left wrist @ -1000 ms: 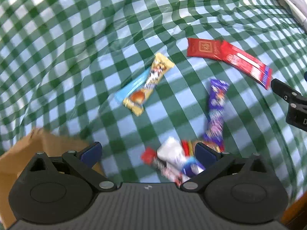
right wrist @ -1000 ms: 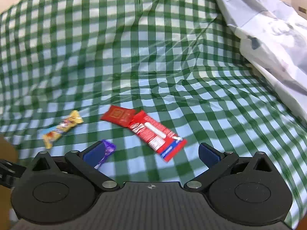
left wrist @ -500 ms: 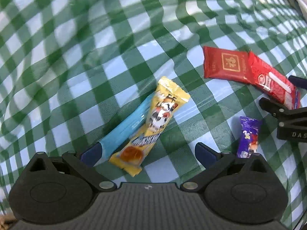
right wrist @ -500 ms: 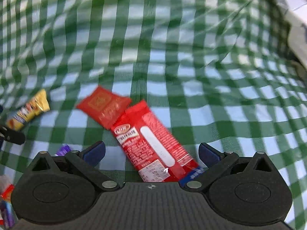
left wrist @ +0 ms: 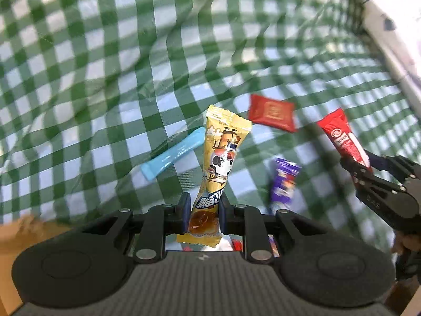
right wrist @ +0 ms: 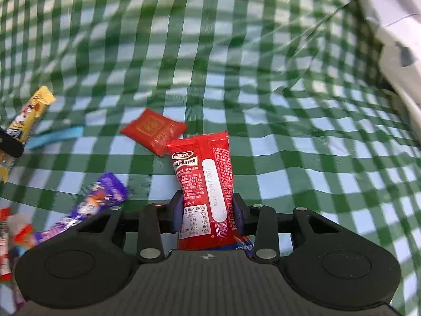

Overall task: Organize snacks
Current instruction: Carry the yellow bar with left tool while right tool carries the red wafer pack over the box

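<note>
yellow bar (left wrist: pixel 222 155) clamped between jaws, red packet (right wrist: pixel 208 184) likewise

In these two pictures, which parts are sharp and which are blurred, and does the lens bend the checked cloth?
Left wrist view: the yellow snack bar in the left claw is sharp, the purple wrapper is smeared, the checked cloth is soft and curved by the lens. Right wrist view: the red packet in the right claw shows readable print; the far cloth is blurred and bowed.
</note>
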Demonstrator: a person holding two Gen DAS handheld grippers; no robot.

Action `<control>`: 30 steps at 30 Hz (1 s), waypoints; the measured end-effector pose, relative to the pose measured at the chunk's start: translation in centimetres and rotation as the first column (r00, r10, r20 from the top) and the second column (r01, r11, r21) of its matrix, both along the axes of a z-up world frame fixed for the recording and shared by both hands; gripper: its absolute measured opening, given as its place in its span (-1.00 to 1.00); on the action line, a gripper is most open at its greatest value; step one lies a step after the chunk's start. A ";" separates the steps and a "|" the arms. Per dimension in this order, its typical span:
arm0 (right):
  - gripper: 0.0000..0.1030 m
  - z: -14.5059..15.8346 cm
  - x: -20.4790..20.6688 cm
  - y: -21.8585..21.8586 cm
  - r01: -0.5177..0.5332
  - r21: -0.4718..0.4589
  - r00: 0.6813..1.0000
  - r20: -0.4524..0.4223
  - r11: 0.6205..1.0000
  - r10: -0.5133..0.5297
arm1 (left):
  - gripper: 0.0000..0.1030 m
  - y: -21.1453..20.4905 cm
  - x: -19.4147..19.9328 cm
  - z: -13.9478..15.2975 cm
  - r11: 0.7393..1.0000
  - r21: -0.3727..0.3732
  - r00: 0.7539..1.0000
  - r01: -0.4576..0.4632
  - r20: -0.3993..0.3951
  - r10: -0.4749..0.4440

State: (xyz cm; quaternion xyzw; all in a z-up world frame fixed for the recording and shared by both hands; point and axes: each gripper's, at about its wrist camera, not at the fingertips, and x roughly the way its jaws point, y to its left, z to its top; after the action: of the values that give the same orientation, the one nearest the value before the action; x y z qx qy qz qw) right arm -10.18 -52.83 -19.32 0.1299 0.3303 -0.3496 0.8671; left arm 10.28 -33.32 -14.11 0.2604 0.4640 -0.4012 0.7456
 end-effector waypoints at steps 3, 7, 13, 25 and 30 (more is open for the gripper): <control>-0.24 2.5 -2.1 1.9 0.051 -0.019 0.997 0.058 0.999 -0.050 | -0.54 3.1 -2.7 3.0 0.998 -0.057 1.000 0.001 0.022 0.000; -0.24 6.8 -5.6 5.3 0.104 -0.017 0.980 0.173 0.994 -0.099 | -0.54 8.3 -6.0 7.7 0.991 -0.130 0.999 -0.035 0.030 0.039; -0.24 13.7 -10.8 14.5 0.053 -0.026 0.951 0.307 0.998 -0.042 | -0.54 17.6 -10.6 12.9 0.982 -0.157 0.987 -0.108 0.103 0.125; -0.24 17.4 -11.1 37.0 -0.284 0.075 0.901 0.363 0.956 0.238 | -0.54 37.7 -17.4 15.3 0.943 -0.103 0.930 -0.318 0.157 0.331; -0.23 17.9 -11.0 43.7 -0.371 0.089 0.887 0.331 0.924 0.324 | -0.54 42.9 -20.1 15.2 0.931 -0.129 0.920 -0.341 0.158 0.358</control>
State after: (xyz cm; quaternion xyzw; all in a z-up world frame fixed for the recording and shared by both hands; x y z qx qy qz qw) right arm -21.17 -9.15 -1.46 0.1865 0.2333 -0.1380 0.9443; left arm -9.77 9.61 1.09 0.1711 0.4139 -0.2591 0.8558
